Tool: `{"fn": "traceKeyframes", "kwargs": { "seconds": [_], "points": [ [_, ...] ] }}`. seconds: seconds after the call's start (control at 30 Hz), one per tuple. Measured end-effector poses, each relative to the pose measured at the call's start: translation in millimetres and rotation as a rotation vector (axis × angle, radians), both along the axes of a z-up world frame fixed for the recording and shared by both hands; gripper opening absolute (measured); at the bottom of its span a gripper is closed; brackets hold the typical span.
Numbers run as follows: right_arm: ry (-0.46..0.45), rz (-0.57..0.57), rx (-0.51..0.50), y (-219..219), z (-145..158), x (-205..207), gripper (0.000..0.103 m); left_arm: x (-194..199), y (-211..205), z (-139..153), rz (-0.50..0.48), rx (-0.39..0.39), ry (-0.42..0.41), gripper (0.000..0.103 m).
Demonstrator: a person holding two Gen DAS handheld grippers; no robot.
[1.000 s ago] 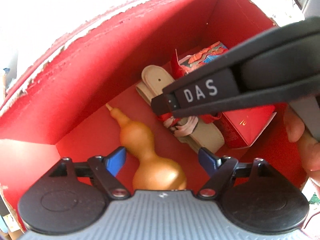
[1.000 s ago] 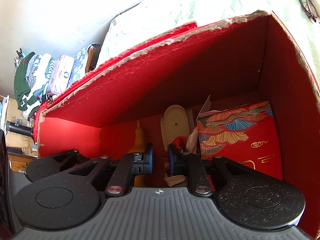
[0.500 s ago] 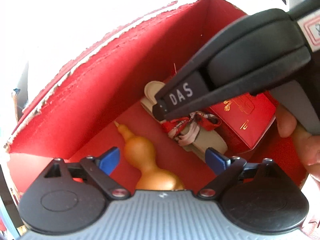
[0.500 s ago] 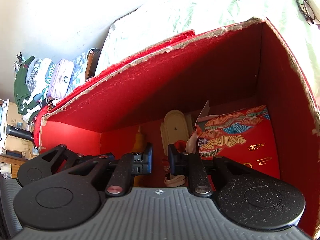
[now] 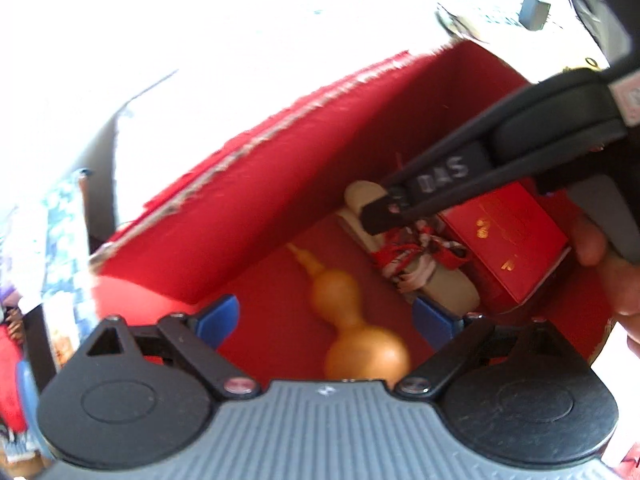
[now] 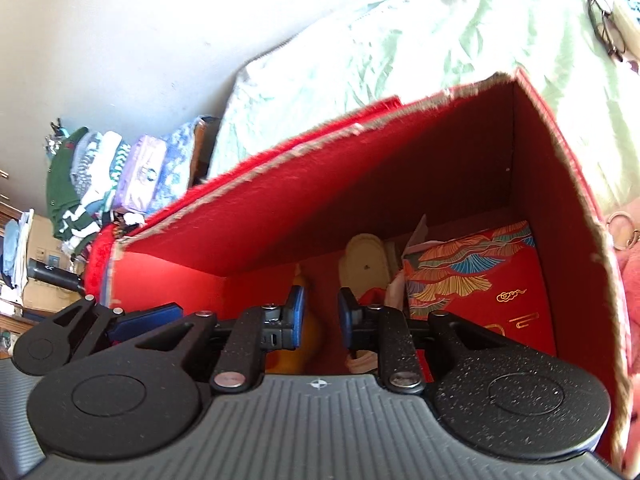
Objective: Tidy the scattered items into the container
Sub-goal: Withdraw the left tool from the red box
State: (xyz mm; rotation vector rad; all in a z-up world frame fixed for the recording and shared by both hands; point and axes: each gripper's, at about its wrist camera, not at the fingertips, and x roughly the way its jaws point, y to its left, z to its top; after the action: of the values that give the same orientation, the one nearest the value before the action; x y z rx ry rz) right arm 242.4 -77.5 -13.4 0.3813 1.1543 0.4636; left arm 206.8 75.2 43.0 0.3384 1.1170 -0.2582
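The red cardboard box holds an orange gourd, a beige insole-shaped piece wrapped with a red and white cord, and a red patterned packet. My left gripper is open and empty above the gourd. My right gripper hangs over the box, its jaws a narrow gap apart with nothing between them; it also shows in the left wrist view above the cord. The box, gourd, beige piece and packet show in the right wrist view.
The box stands on a pale green bedsheet. Glasses lie at the far right of the bed. Folded clothes and pouches are stacked at the left by the wall. A pink fluffy item lies right of the box.
Both grippers have risen out of the box, so more of the rim and bed shows. The cord bundle stays lying on the beige piece.
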Motion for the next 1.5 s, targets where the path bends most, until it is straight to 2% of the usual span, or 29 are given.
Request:
{"fn": "traceKeyframes", "kwargs": {
  "seconds": [0.13,0.3,0.4,0.57,0.7,0.87,1.2,1.5],
  "points": [
    [-0.05,-0.013,-0.034,3,7,-10,0.022,-5,5,12,0.059,0.009,-0.045,0.094],
    [-0.1,-0.049,-0.052,-4,17,-33,0.023,-15,-14,17,0.121,0.026,-0.097,0.094],
    [-0.126,-0.064,-0.041,-7,22,-48,0.024,-20,0,23,0.145,0.055,-0.138,0.096],
    [-0.193,-0.071,-0.087,-3,28,-70,0.026,-26,16,13,0.169,0.077,-0.166,0.096],
    [-0.226,-0.077,-0.1,-5,29,-80,0.029,-17,15,-9,0.205,0.081,-0.166,0.097],
    [-0.244,-0.079,-0.085,-15,31,-86,0.029,-22,23,-9,0.284,0.085,-0.162,0.097],
    [-0.282,0.017,-0.031,-31,39,-100,0.029,-38,31,-1,0.47,0.108,-0.165,0.097],
    [-0.318,0.111,-0.018,-44,40,-116,0.029,-64,20,2,0.597,0.16,-0.174,0.097]
  ]
}}
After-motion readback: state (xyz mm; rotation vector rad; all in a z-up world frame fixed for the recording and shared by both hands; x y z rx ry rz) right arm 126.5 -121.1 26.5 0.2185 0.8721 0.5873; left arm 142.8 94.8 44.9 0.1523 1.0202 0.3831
